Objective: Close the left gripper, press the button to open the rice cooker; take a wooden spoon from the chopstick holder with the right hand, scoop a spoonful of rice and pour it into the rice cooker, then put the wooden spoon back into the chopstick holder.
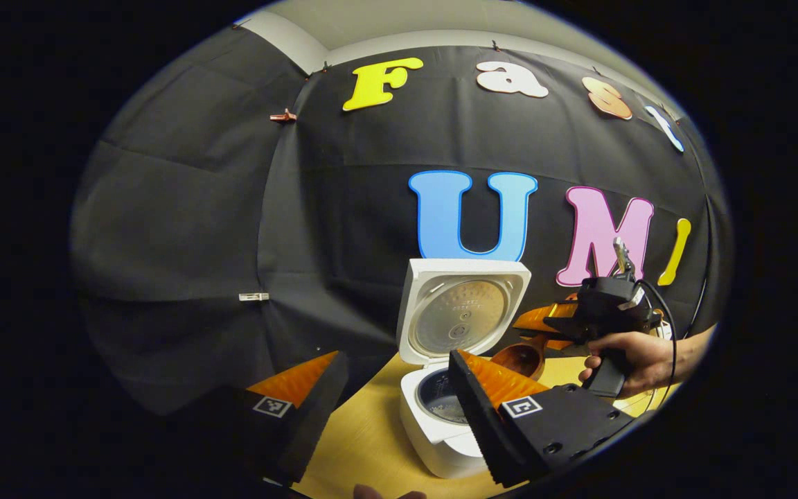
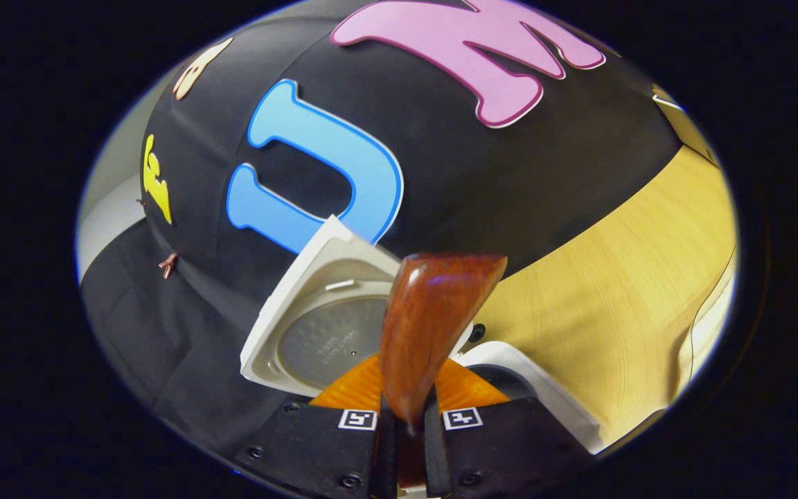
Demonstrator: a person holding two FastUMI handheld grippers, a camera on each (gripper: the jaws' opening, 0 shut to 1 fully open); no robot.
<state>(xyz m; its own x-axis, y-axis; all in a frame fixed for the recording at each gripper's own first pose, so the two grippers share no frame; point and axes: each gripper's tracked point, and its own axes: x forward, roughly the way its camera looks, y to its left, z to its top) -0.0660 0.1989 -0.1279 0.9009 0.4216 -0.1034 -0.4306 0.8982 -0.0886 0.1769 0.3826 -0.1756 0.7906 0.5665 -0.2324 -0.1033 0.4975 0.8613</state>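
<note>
Left tongs, lower left of the left gripper view: spread, holding nothing. White rice cooker, lower centre on the pale wooden worktop: lid upright and open, dark inner pot exposed; the button step looks done. Right tongs, centre right of that view, held in a hand: pinching the handle of a brown wooden spoon, its bowl beside the cooker's opening. Rice in the spoon: cannot tell. Judged remaining: the pour, if not made, and returning the spoon to the holder.
</note>
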